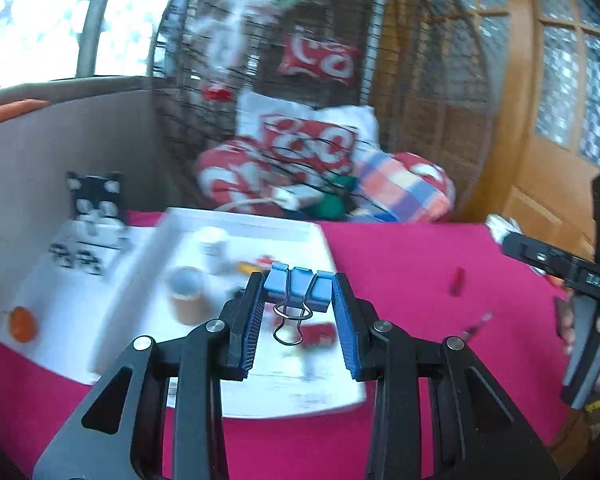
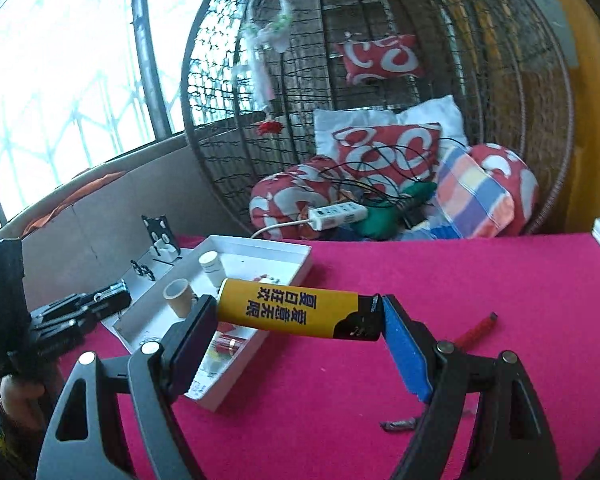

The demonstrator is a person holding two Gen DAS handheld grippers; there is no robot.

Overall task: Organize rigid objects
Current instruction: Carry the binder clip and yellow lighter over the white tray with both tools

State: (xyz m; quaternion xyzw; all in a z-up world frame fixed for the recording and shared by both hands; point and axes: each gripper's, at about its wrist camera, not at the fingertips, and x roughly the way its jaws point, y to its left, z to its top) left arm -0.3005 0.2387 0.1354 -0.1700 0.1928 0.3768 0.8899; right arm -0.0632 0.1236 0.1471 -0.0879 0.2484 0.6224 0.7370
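Binder clip (image 1: 299,285) clamped in left gripper (image 1: 298,288); lighter (image 2: 296,314) clamped endwise in right gripper (image 2: 296,316); tray (image 1: 316,240) contents motion-blurred

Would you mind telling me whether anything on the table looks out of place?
Yes: a red stick and a small dark scrap lie loose on the pink cloth, outside the white tray holding the other small items.

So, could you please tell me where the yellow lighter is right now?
In the right wrist view, the yellow lighter lies crosswise, clamped between the right gripper's jaws, above the white tray's near-right edge.
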